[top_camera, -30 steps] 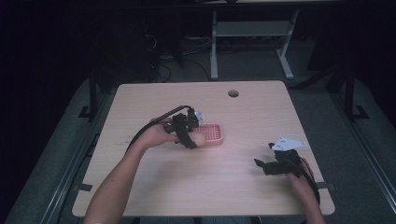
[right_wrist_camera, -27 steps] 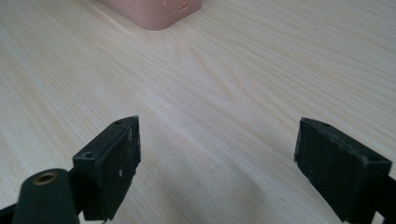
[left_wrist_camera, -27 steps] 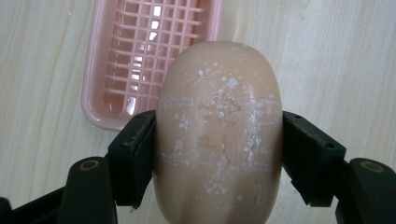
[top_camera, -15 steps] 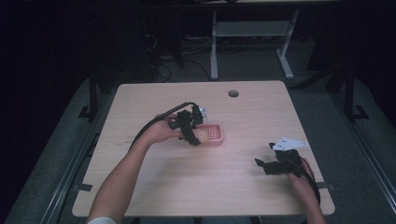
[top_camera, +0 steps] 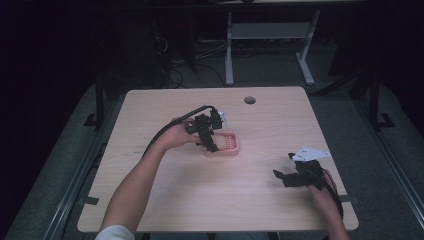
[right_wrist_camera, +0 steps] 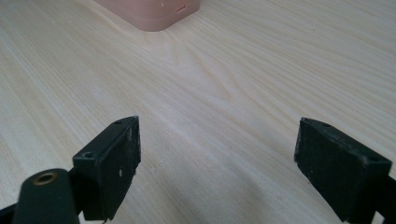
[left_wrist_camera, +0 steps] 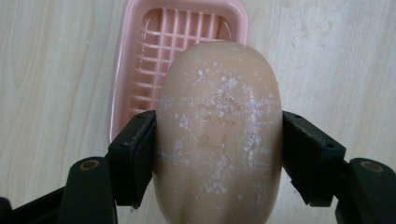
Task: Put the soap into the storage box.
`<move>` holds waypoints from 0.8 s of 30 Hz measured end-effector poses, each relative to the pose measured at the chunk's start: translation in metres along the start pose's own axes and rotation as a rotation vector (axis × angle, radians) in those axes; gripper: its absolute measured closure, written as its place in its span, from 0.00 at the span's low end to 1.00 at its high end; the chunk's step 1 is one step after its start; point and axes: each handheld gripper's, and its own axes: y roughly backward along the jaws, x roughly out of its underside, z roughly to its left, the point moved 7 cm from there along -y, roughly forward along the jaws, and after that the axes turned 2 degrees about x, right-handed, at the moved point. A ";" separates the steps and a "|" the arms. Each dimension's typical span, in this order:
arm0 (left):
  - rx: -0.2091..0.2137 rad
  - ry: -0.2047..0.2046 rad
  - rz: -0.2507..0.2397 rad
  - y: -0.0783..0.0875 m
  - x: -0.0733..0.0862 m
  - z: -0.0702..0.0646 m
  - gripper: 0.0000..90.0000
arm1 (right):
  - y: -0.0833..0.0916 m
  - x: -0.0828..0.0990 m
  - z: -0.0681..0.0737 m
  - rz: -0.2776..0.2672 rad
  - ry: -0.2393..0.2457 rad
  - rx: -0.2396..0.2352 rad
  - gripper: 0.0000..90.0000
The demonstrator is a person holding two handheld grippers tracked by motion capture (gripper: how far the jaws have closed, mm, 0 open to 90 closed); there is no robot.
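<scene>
Peach soap (left_wrist_camera: 219, 135), clamped in the left gripper (top_camera: 210, 131) jaws, has moved over the pink dish (left_wrist_camera: 140, 70), probably about to land; right gripper (right_wrist_camera: 219, 168) idles wide open.

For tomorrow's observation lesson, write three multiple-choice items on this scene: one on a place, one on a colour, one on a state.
1. Where is the soap bar?
A. between the left gripper jaws, above the dish
B. lying on the floor
C. between the right gripper jaws

2. What colour is the soap dish?
A. blue
B. pink
C. green

3. How are the right gripper's jaws?
A. shut on a cloth
B. shut on the dish
C. open, holding nothing

Answers: 1 A, both jaws press the bar's sides; 2 B, pink slatted tray; 3 C, bare table between them.
</scene>
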 end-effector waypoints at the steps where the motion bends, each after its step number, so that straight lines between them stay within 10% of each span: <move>1: 0.000 0.005 -0.009 -0.001 -0.002 0.001 0.36 | 0.000 0.000 0.000 0.000 -0.001 0.000 0.15; 24: 0.017 0.036 0.003 -0.028 -0.010 0.020 0.36 | 0.000 0.000 0.000 -0.003 -0.007 -0.001 0.15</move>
